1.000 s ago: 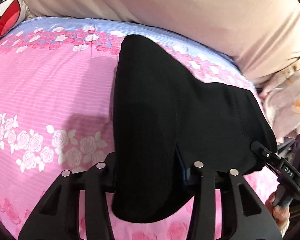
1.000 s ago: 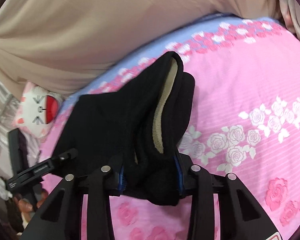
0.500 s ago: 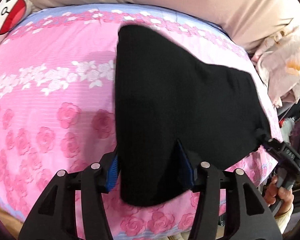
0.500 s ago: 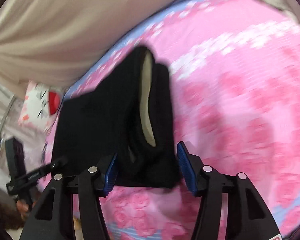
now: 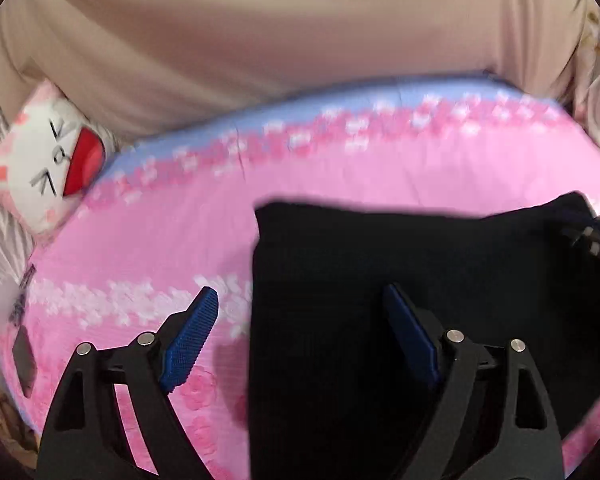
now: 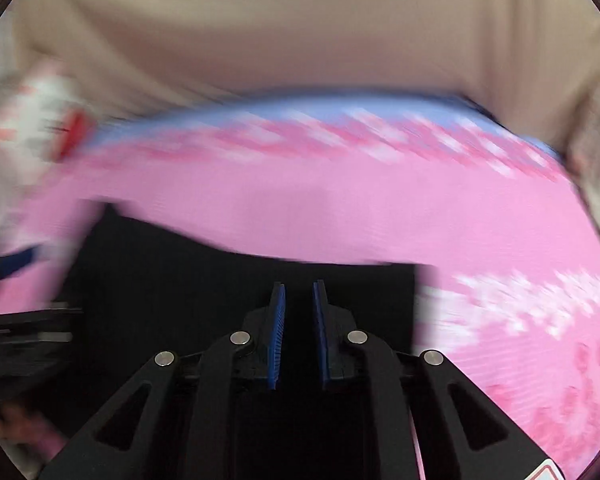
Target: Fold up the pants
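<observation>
The black pants (image 5: 380,264) lie folded flat on the pink rose-print bed sheet (image 5: 160,240). My left gripper (image 5: 300,300) is open wide above the pants' left edge, holding nothing; its blue pads (image 5: 192,332) are far apart. In the right wrist view the pants (image 6: 220,280) lie under my right gripper (image 6: 299,296), whose blue pads (image 6: 278,320) stand close together with a narrow empty gap. The right gripper's tip also shows at the left wrist view's right edge (image 5: 592,236). The right wrist view is motion-blurred.
A beige curtain or padded wall (image 5: 300,32) runs behind the bed. A white and red cartoon cushion (image 5: 48,156) sits at the bed's far left corner. A patterned blanket (image 6: 596,160) lies at the right edge. The left gripper shows at the right view's left edge (image 6: 16,332).
Both grippers have let go of the pants, which now lie flat on the bed. The left jaws opened wide. The right jaws closed to a narrow gap. Both cameras tilted up.
</observation>
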Demonstrator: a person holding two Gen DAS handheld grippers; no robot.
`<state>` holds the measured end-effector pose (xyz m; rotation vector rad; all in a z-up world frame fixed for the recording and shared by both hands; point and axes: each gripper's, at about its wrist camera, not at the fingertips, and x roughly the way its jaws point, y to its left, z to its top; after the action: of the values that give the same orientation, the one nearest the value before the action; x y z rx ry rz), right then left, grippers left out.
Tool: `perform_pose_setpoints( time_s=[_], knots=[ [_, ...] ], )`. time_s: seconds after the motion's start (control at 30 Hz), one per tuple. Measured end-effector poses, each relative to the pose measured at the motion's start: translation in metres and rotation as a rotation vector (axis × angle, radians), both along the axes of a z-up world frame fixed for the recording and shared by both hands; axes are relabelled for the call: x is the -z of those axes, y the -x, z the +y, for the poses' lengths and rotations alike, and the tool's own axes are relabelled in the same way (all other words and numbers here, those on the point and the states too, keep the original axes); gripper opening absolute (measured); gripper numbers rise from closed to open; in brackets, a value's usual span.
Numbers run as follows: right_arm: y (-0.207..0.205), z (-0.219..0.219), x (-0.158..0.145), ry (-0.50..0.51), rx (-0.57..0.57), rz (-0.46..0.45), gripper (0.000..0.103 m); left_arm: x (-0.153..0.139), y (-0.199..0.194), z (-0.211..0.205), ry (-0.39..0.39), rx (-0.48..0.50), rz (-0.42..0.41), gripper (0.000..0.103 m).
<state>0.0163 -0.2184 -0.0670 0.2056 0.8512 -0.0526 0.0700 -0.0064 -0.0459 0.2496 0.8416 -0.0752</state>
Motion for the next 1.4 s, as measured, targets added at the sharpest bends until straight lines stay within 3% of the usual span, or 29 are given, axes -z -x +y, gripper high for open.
perform_pose_setpoints(
  time_s=[0.07, 0.1, 0.13, 0.27, 0.47, 0.6, 0.67, 0.7, 0.8, 0.9, 0.97, 1.0, 1.03, 1.1, 1.23, 1.4],
  knots=[
    [0.009, -0.016, -0.008, -0.136, 0.043, -0.003, 0.01, 0.008, -0.003, 0.005, 0.043, -0.004, 0.037, 0.083],
    [0.014, -0.014, -0.016, -0.119, 0.048, -0.019, 0.01, 0.005, 0.001, 0.006, 0.039, -0.005, 0.018, 0.083],
    [0.021, -0.006, -0.028, -0.098, 0.03, -0.048, 0.018, 0.003, 0.002, 0.004, 0.019, -0.003, 0.003, 0.083],
    [0.036, 0.022, -0.048, -0.112, -0.038, -0.104, 0.019, -0.001, 0.001, 0.005, 0.03, -0.001, 0.016, 0.083],
    [0.025, 0.061, -0.043, -0.13, -0.125, -0.073, 0.019, 0.002, -0.003, 0.006, 0.054, 0.0, 0.037, 0.083],
    [0.007, 0.08, -0.024, -0.103, -0.163, -0.019, 0.019, 0.002, -0.003, 0.006, 0.053, 0.0, 0.036, 0.083],
    [0.0, 0.076, -0.01, -0.071, -0.161, 0.047, 0.008, 0.002, -0.004, 0.007, 0.059, -0.001, 0.04, 0.084],
    [0.002, 0.067, -0.009, -0.101, -0.152, 0.043, 0.002, 0.002, -0.004, 0.006, 0.064, 0.0, 0.043, 0.084],
    [0.034, 0.018, -0.035, -0.066, 0.013, -0.028, 0.012, -0.005, 0.001, 0.015, 0.091, 0.009, 0.043, 0.084],
    [0.083, -0.036, -0.055, -0.057, 0.129, -0.073, 0.015, -0.021, 0.014, 0.031, 0.109, 0.001, 0.008, 0.084],
    [0.115, -0.055, -0.056, -0.037, 0.163, -0.056, 0.026, -0.031, 0.025, 0.04, 0.114, 0.006, -0.012, 0.088],
    [0.132, -0.06, -0.051, -0.03, 0.168, -0.039, 0.036, -0.034, 0.029, 0.042, 0.115, 0.002, -0.017, 0.09],
    [0.144, -0.06, -0.046, -0.032, 0.165, -0.027, 0.04, -0.037, 0.035, 0.045, 0.118, 0.001, -0.02, 0.091],
    [0.165, -0.054, -0.031, -0.063, 0.134, -0.009, 0.04, -0.039, 0.043, 0.045, 0.125, 0.014, -0.008, 0.096],
    [0.176, -0.019, -0.008, -0.11, 0.025, -0.01, 0.039, -0.031, 0.065, 0.029, 0.127, 0.062, 0.037, 0.096],
    [0.173, 0.011, 0.0, -0.044, -0.067, -0.029, 0.039, -0.017, 0.084, 0.01, 0.094, 0.084, 0.065, 0.096]
  ],
)
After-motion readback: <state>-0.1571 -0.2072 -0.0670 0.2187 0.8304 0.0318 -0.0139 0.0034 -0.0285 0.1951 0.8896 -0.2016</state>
